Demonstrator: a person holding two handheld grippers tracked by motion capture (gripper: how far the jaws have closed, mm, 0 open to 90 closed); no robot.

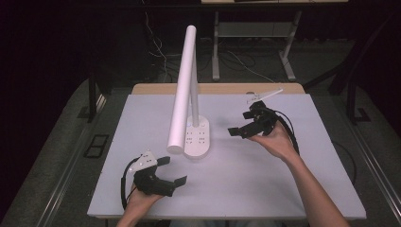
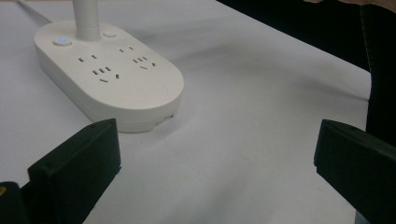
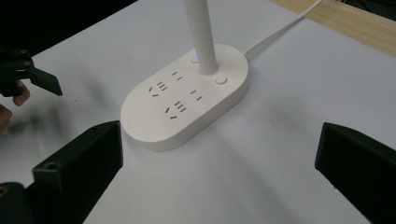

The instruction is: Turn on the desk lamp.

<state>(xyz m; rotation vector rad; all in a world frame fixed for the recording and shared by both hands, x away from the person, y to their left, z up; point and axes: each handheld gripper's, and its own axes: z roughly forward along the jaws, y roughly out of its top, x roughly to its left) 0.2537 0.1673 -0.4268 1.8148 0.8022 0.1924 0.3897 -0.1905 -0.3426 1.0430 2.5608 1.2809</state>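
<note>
A white desk lamp stands mid-table on an oval base (image 1: 197, 137) with several sockets on top. Its long tube head (image 1: 181, 94) leans forward over the base from a thin stem (image 1: 194, 106). My left gripper (image 1: 172, 171) hovers open at the front left, its jaws wide apart and empty, pointing at the base (image 2: 112, 79). A small button (image 2: 62, 41) by the stem glows blue. My right gripper (image 1: 240, 123) is open and empty to the right of the base (image 3: 187, 98). The left gripper (image 3: 28, 74) shows beyond the base in the right gripper view.
The white table top (image 1: 246, 175) has a wooden strip (image 1: 222, 88) along its back edge. The lamp's white cord (image 3: 280, 30) runs off toward that strip. Behind the table stand another desk's legs (image 1: 216, 47), with cables on the floor.
</note>
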